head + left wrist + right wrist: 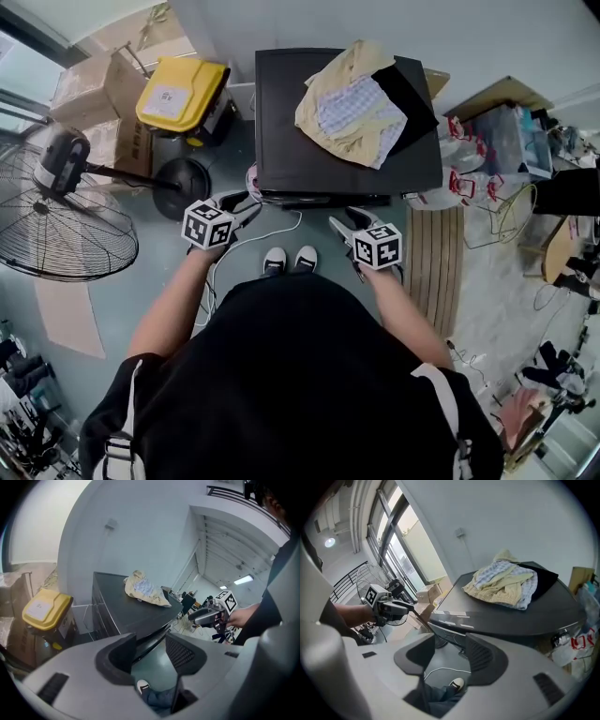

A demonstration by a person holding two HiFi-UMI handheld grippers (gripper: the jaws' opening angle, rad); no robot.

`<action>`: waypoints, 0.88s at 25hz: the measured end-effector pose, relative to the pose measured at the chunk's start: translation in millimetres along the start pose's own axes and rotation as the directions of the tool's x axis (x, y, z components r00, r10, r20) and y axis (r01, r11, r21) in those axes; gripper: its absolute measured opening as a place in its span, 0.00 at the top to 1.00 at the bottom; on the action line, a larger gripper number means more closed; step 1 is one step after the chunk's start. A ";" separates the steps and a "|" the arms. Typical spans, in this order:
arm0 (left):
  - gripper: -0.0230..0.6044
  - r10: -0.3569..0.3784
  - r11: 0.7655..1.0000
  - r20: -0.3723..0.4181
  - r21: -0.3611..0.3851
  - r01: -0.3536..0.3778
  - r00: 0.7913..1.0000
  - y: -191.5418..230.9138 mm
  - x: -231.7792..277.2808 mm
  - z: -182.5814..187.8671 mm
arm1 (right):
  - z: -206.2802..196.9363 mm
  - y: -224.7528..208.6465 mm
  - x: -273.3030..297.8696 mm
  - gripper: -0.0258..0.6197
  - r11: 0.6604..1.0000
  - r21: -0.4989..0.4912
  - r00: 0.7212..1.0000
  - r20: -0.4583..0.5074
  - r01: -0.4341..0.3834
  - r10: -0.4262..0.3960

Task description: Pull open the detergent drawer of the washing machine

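A black washing machine stands in front of me, seen from above, with a heap of cream, checked and black clothes on its lid. Its front control strip shows edge-on in the right gripper view; I cannot pick out the detergent drawer. My left gripper hovers by the machine's front left corner and is open with nothing in it. My right gripper hangs a little before the front edge, also open and empty. Each gripper view shows its own jaws apart, the left gripper and the right gripper.
A yellow-lidded bin and cardboard boxes sit left of the machine. A big floor fan stands further left. A white cable lies on the floor by my shoes. Clutter and plastic bags crowd the right side.
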State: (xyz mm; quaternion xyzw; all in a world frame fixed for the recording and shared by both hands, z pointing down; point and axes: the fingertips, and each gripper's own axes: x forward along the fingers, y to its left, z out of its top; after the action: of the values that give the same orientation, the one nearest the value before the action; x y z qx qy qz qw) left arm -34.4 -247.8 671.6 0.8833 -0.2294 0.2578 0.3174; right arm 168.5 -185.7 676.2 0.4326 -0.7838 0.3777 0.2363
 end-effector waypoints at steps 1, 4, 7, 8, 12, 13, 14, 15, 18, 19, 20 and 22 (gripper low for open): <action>0.64 -0.003 1.000 -0.010 0.000 0.003 1.000 1.0 3.1 -2.5 | -0.5 -1.1 2.8 0.64 1.000 0.001 1.000 -0.005 -0.001 0.001; 0.64 -0.009 1.000 -0.044 -0.004 0.008 0.999 5.2 12.1 -11.8 | -1.6 -4.4 12.0 0.65 1.000 0.000 1.000 -0.021 -0.002 0.002; 0.64 -0.012 1.000 -0.070 -0.018 0.011 0.997 9.5 20.3 -20.4 | -2.6 -7.6 21.4 0.65 1.000 -0.005 0.999 -0.038 -0.006 0.006; 0.64 -0.012 1.000 -0.078 -0.022 0.011 0.997 11.3 23.1 -22.7 | -2.9 -8.7 24.4 0.65 1.000 -0.002 0.999 -0.041 -0.008 0.008; 0.64 -0.010 0.999 -0.105 -0.033 0.007 0.994 19.5 33.9 -30.6 | -4.4 -10.0 35.3 0.66 1.000 0.008 0.998 -0.057 -0.019 0.020; 0.64 -0.010 0.999 -0.111 -0.036 0.006 0.994 21.4 35.9 -32.9 | -5.1 -9.8 38.4 0.66 1.000 0.008 0.998 -0.063 -0.022 0.023; 0.64 -0.010 0.999 -0.116 -0.039 0.005 0.993 23.0 37.8 -35.2 | -5.9 -9.8 41.4 0.66 1.000 0.008 0.997 -0.068 -0.025 0.026; 0.65 -0.009 0.999 -0.122 -0.041 0.005 0.993 24.2 39.8 -37.3 | -6.6 -10.1 44.1 0.66 1.000 0.009 0.997 -0.072 -0.027 0.028; 0.67 -0.008 0.999 -0.133 -0.041 0.003 0.991 26.9 46.5 -41.8 | -8.1 -13.0 50.0 0.67 0.999 0.017 0.996 -0.082 -0.029 0.031; 0.68 -0.009 0.999 -0.138 -0.040 0.003 0.990 27.4 48.7 -43.7 | -9.3 -14.2 51.7 0.67 0.999 0.019 0.996 -0.086 -0.029 0.030; 0.68 -0.010 0.999 -0.145 -0.039 0.005 0.989 27.9 50.8 -46.0 | -11.1 -15.4 53.7 0.67 0.999 0.018 0.995 -0.092 -0.029 0.030; 0.68 -0.011 0.999 -0.159 -0.037 0.005 0.987 29.4 54.3 -50.4 | -15.2 -18.5 58.0 0.68 1.000 0.012 0.994 -0.106 -0.028 0.029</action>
State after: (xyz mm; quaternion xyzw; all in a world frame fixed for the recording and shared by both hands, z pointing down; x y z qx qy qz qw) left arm -25.4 -247.0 750.8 0.8548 -0.2044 0.3221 0.3518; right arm 155.2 -208.9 733.0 0.4020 -0.7742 0.4076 0.2701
